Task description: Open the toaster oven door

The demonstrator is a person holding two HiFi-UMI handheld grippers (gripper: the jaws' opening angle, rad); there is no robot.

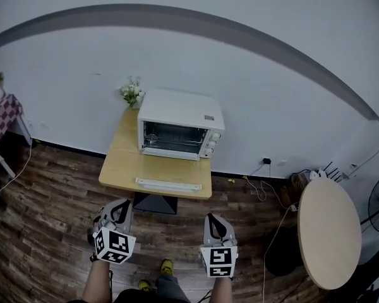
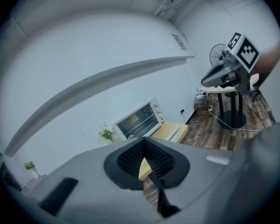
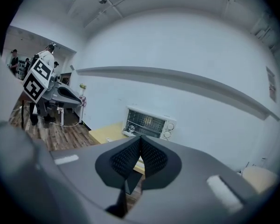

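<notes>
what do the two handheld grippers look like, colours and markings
Both match: the left gripper and right gripper have a light grey body tapering to two jaws lined with black ribbed pads. Each carries a white cube printed with black square markers at the hand end. No cable shows on either, and no sleeve shows at the wrists.

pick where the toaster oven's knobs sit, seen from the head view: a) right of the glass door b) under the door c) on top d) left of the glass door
a: the knobs run down the right end of the toaster oven front, beside its glass door.
</notes>
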